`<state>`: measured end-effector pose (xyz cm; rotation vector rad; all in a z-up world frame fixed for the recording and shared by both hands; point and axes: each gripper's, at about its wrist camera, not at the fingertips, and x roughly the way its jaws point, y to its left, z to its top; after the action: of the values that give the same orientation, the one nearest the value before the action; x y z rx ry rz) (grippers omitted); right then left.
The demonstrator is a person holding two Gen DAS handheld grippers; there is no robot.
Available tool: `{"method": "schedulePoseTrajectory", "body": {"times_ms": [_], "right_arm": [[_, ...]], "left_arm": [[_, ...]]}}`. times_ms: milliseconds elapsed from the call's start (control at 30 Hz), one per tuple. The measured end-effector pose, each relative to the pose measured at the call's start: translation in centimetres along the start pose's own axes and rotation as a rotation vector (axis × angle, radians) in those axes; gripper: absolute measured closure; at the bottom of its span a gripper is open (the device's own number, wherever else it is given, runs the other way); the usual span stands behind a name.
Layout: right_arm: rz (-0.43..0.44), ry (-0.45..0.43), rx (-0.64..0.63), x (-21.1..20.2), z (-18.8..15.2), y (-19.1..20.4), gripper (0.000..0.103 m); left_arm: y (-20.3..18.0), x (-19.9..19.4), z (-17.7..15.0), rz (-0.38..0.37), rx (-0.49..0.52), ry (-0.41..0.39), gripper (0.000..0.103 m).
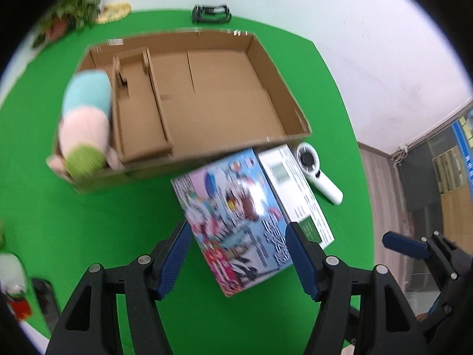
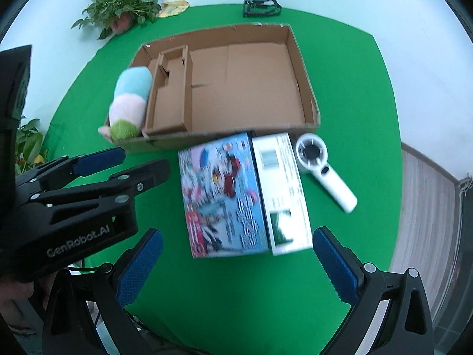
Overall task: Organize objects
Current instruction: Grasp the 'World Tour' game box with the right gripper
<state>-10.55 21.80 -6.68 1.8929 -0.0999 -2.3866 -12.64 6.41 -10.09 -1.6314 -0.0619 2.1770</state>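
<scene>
Both grippers point steeply down over the green worktop [image 2: 236,295]. The left gripper [image 1: 239,254] stands wide open astride the colourful toy box [image 1: 233,219], its pads seemingly not touching it, though blur makes this uncertain. The right gripper [image 2: 236,266] is open and empty, nearer than the box. One cardboard tray [image 2: 307,88] holds one plush toy [image 2: 130,103]; one white handheld fan [image 2: 322,171] lies beside the box. Only the right view shows both potted plants [image 2: 124,3]

Toy box [image 2: 224,198] (colourful) beside cardboard tray [image 2: 307,88] on green cloth [image 2: 236,295].
</scene>
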Motion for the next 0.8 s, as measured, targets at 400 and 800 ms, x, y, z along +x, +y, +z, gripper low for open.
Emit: {"method": "schedulePoseTrajectory", "body": {"times_ms": [400,800], "right_arm": [[0.125,-0.089,-0.06,7.9,-4.9,-2.3,0.001],[0.188,-0.059,-0.156,14.1,-2.3,0.6,0.012]], "left_arm": [[5.9,9.4,-3.9,-0.222,-0.169,0.114,0.04],[8.9,13.1,-4.1,-0.37,-0.257,0.124,0.047]]}}
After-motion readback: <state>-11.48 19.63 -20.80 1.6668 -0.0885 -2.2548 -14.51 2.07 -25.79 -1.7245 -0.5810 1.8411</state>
